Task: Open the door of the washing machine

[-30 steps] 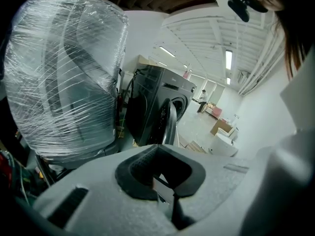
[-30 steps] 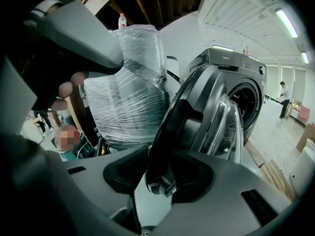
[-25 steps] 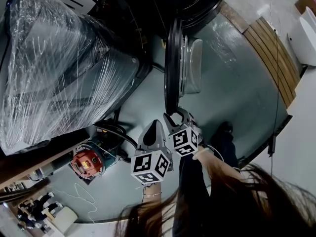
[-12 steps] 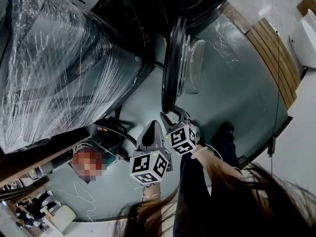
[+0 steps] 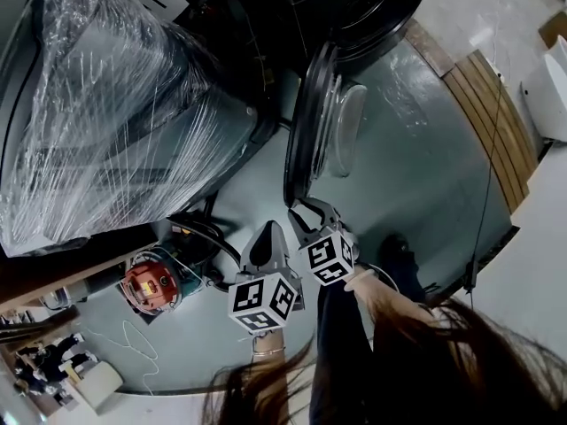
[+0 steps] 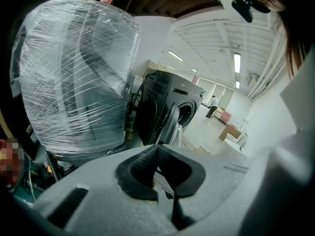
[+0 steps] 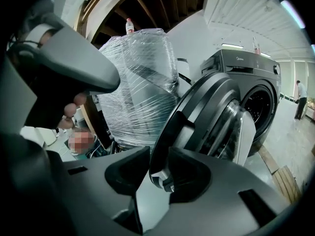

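Note:
The dark washing machine (image 5: 354,7) stands at the top of the head view, its round door (image 5: 306,122) swung out edge-on with the glass bowl (image 5: 344,131) facing right. My right gripper (image 5: 301,209) is at the door's near edge. In the right gripper view the door rim (image 7: 206,112) and its latch (image 7: 165,178) sit between the jaws of the right gripper (image 7: 157,166), which are closing; a gap still shows beside the rim. My left gripper (image 5: 268,230) hangs just left of it, shut and empty, its pads (image 6: 147,166) meeting at the tips.
A large appliance wrapped in plastic film (image 5: 115,113) fills the left. A red device (image 5: 151,282) with cables lies on the floor beneath it. Wooden planks (image 5: 483,104) and a white fixture (image 5: 549,69) are at the right. A person stands far off (image 7: 299,100).
The door has swung a little further out, its near edge drifting left. Both grippers have shifted slightly left with it.

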### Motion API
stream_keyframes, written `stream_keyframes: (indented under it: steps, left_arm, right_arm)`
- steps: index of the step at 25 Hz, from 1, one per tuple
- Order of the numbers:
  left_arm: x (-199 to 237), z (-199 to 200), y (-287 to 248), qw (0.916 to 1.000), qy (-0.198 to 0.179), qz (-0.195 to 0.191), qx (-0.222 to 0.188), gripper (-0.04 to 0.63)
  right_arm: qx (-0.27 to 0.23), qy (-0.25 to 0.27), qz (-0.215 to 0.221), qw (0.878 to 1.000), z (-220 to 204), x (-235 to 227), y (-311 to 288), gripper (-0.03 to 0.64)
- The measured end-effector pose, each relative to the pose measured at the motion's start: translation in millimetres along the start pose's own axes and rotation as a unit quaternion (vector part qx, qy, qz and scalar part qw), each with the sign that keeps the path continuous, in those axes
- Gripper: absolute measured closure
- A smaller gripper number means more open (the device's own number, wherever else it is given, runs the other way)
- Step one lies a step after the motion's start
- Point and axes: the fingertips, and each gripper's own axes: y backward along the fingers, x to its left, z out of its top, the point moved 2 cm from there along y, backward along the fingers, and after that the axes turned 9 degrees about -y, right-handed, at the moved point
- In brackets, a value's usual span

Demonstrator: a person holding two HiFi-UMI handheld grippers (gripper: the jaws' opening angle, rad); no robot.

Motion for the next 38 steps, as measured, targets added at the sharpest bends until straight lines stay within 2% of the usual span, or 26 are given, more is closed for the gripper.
stream_keyframes:
  steps: [12,23,30,38]
  left_arm:
    - [-45,10,21,0.9994,0.0,0.03,-0.014,0.581]
    - [-86,29,52,0.9984,0.001,0.047,-0.032,0.581]
    - [-118,35,72,0.9982,-0.016,0.047,-0.034,0.581]
    - [-153,51,87,0.997,-0.012,0.053,-0.055,0.581]
  right_arm:
    - [0.001,0.03,0.012,0.999,15,-32,58,0.517]
    - [-0.013,0.029,-0.001,0.999,35,-60,127,0.549]
    - [-0.033,0.027,-0.007,0.999,53,-73,171,0.561]
    - [-0.049,0.028,-0.014,0.998,67,-93,216,0.568]
